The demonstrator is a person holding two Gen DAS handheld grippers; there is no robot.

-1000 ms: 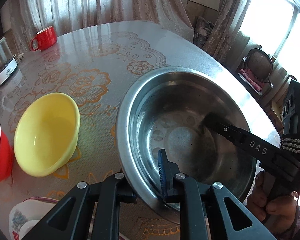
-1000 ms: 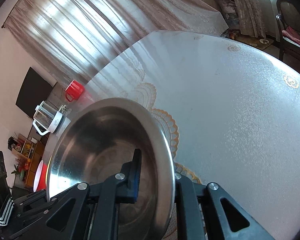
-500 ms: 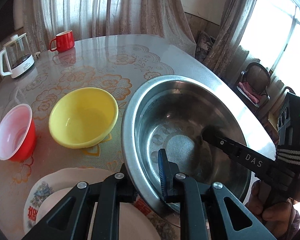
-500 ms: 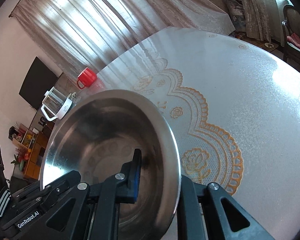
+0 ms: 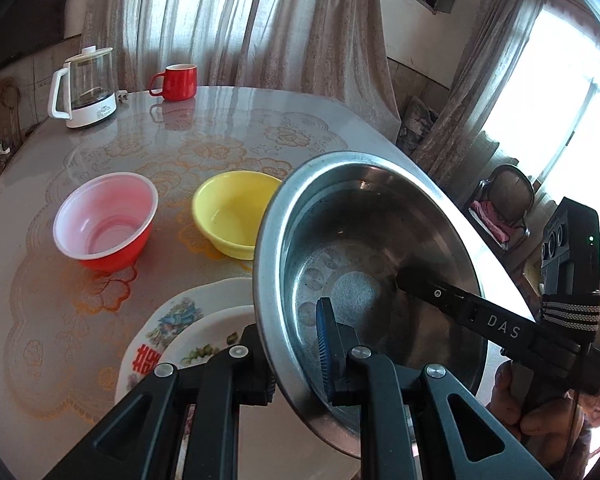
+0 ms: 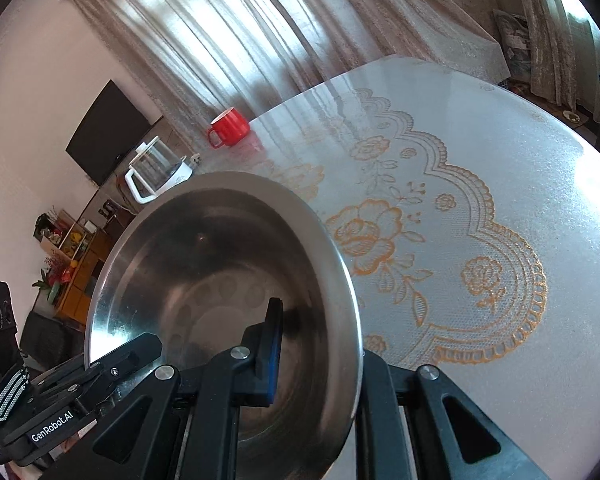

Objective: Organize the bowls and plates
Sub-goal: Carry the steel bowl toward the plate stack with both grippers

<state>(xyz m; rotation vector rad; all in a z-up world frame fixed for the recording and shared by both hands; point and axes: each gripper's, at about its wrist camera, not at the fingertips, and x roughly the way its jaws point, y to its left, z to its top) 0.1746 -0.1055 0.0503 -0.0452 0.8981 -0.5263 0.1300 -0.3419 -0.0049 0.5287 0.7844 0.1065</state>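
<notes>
Both grippers hold one large steel bowl above the table. My left gripper is shut on its near-left rim, one blue pad inside the bowl. My right gripper is shut on the opposite rim of the same bowl; its arm shows in the left wrist view. A yellow bowl and a red bowl with a white inside stand on the table to the left. Stacked flowered plates lie under the steel bowl's left edge.
A red mug and a glass kettle with a white handle stand at the table's far edge; both show in the right wrist view, the mug and the kettle. A chair stands right of the round table.
The steel bowl has risen and moved back toward me with both grippers on it. The plates, red bowl, kettle and mug have come further into the left wrist view.
</notes>
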